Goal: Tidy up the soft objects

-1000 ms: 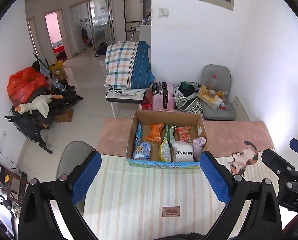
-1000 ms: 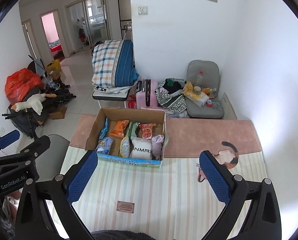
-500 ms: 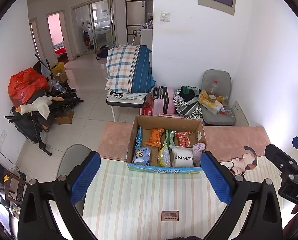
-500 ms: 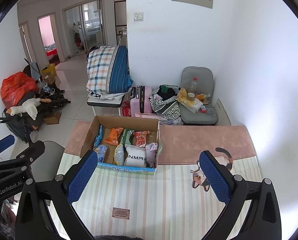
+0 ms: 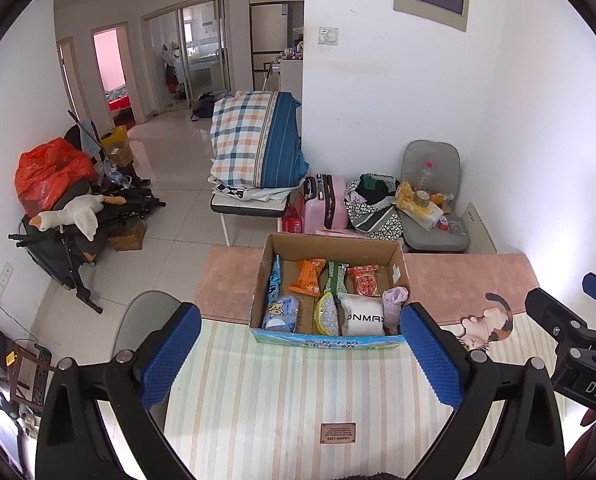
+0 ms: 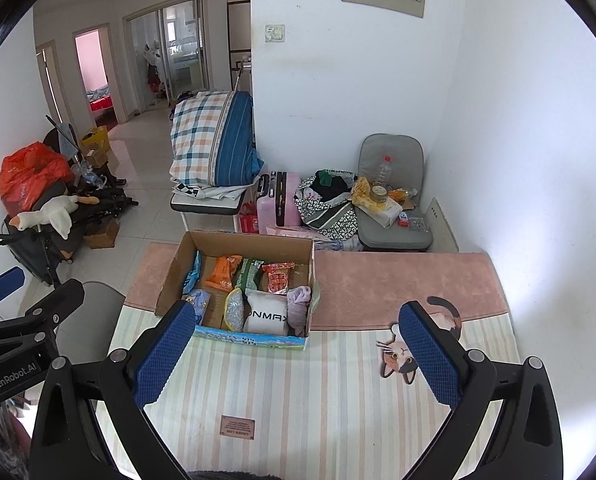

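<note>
An open cardboard box [image 5: 400, 268] [image 6: 178, 264] stands on the striped table cloth. It holds an orange snack pack [image 5: 308, 278], a green pack [image 5: 335, 276], a red pack [image 5: 364, 280], a blue tissue pack [image 5: 281, 312], a white pillow pack [image 5: 363, 317] [image 6: 267, 316] and a lilac cloth [image 5: 394, 300] [image 6: 299, 306]. My left gripper [image 5: 298, 356] is open and empty, above the table short of the box. My right gripper [image 6: 294, 354] is open and empty, to the right of the box. A dark fuzzy thing peeks in at each bottom edge.
A pink mat [image 6: 398, 280] lies behind the box, a cat-shaped mat [image 6: 398, 356] at the right. The white wall [image 6: 518, 160] is close on the right. On the floor beyond are a chair with folded bedding [image 5: 258, 140], a pink suitcase [image 5: 326, 204] and bags.
Both grippers have risen and pulled back a little; the box sits lower and farther in both views. The jaws stay open.
</note>
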### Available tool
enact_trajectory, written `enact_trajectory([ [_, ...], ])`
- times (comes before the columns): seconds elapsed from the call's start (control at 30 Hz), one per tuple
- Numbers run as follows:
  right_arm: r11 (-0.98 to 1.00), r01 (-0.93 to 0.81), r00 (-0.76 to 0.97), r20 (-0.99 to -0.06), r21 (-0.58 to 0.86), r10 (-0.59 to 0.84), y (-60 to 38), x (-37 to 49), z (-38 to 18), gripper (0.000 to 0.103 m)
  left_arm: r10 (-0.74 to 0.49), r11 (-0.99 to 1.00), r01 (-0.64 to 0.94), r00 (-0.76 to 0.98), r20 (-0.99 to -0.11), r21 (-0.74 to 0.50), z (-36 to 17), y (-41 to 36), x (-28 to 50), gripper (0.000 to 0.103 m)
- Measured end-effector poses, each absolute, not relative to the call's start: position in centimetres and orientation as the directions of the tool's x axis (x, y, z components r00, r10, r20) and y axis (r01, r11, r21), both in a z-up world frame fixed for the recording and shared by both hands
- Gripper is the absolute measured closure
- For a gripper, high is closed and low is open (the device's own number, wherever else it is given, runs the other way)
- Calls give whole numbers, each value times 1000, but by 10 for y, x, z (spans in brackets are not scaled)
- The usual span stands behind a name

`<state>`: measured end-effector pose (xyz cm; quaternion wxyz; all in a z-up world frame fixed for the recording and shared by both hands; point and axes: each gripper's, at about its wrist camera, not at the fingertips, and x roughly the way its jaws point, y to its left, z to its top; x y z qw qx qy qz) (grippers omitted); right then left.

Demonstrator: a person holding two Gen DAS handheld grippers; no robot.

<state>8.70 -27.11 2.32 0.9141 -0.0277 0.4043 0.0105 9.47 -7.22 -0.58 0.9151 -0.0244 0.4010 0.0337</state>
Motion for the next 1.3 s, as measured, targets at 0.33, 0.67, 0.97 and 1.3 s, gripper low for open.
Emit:
enact_trajectory([
  [0.33, 998, -41, 673, -739, -42, -4, -271, 89, 23, 0, 28, 996, -78, 673, -739, -33, -4, -69, 94, 1],
  [0.67, 997, -46, 672, -741, -55, -10, -271, 88, 22, 0, 25, 997, -75, 664, -747, -33, -5, -69, 93, 0],
  [0.97, 997, -47, 667, -745, -55, -10, -270, 85, 21, 0, 24, 997, -74, 659, -752, -32, -9, -68, 92, 0],
  [1.3, 997, -44, 669, -743, -61, -16, -271, 85, 19, 0, 25, 997, -71, 660, -751, -29, -11, -69, 91, 1],
])
